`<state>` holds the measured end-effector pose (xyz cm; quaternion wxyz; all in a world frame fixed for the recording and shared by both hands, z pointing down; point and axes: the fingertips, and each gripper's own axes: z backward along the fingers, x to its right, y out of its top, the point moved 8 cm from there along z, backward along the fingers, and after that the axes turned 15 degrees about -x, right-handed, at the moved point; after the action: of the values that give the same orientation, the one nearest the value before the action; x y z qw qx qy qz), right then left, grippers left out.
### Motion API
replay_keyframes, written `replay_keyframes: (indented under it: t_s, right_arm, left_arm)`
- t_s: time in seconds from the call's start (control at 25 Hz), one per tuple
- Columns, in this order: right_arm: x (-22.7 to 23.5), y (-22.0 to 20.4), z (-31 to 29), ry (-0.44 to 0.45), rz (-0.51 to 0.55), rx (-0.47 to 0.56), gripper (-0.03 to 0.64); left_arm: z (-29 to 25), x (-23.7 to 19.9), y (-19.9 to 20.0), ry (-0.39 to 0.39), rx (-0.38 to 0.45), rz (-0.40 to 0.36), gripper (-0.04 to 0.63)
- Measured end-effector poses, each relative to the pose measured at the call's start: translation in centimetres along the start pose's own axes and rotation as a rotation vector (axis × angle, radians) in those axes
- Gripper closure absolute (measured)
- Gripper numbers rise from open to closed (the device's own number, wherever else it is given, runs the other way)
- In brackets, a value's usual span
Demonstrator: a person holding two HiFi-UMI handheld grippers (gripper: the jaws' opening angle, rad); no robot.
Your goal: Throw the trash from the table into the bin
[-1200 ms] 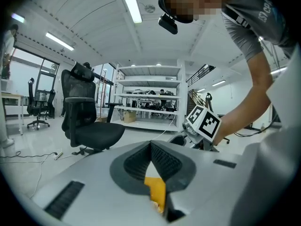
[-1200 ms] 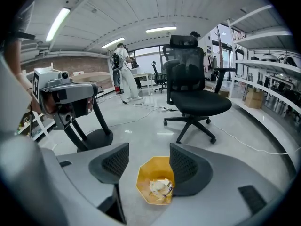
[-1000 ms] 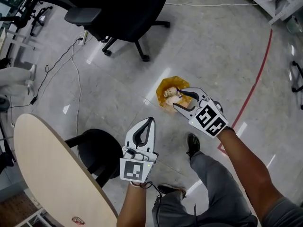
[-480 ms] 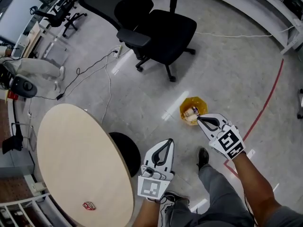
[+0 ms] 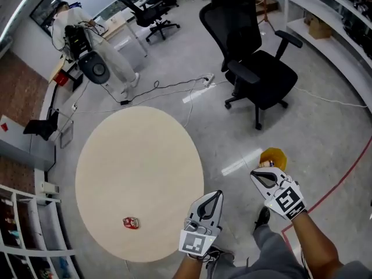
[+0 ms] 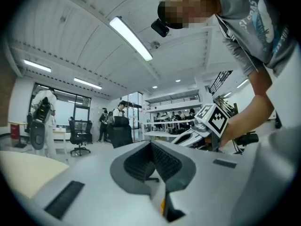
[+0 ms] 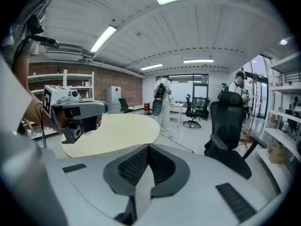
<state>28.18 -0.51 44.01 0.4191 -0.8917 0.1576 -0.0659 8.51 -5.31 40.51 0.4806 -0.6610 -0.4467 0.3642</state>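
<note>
The left gripper (image 6: 151, 145) is closed, with its ribbed jaw tips meeting and nothing between them. The right gripper (image 7: 148, 147) is closed too, tips together and empty. In the head view both are held out in front of the person. The left is just off the near edge of the table (image 5: 139, 167), and the right is further right, over the floor (image 5: 221, 138). Each gripper's camera sees the other one off to its side.

The right gripper's tips are just beside the bin (image 5: 274, 156), a small yellow one standing on the floor. Something pale shows inside it, too small to name. A red line (image 5: 349, 176) curves across the floor to the right of the bin.

The trash (image 5: 131, 222), one small red piece, lies alone on the round beige table near its near-left edge. It is well apart from both grippers and from the bin.

Beyond the table a black chair (image 5: 261, 74) stands on the floor, and cables (image 5: 168, 87) trail between the two. Further left a person in white (image 5: 116, 63) stands by desks. Shelves run along the right wall.
</note>
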Motion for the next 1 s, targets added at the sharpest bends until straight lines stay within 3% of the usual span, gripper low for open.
replay_keyframes:
  t_s: [0.64,0.88,1.0]
  right_arm:
    - [-29.2,18.6,-0.3,0.12,0.277,0.101,0.608]
    - [-38.3,22.6,-2.3,0.189,0.337,0.112,0.609]
    - [-41.4,24.2,-4.2,0.227,0.363,0.098,0.609]
  left_arm:
    - [36.2,-8.5,0.5,0.35,0.107,-0.051,0.561]
    - [46.7,-10.7,-0.8,0.465,0.098,-0.059,0.561]
    - [50.2,-12.4,-2.5,0.529,0.094,-0.019,0.561]
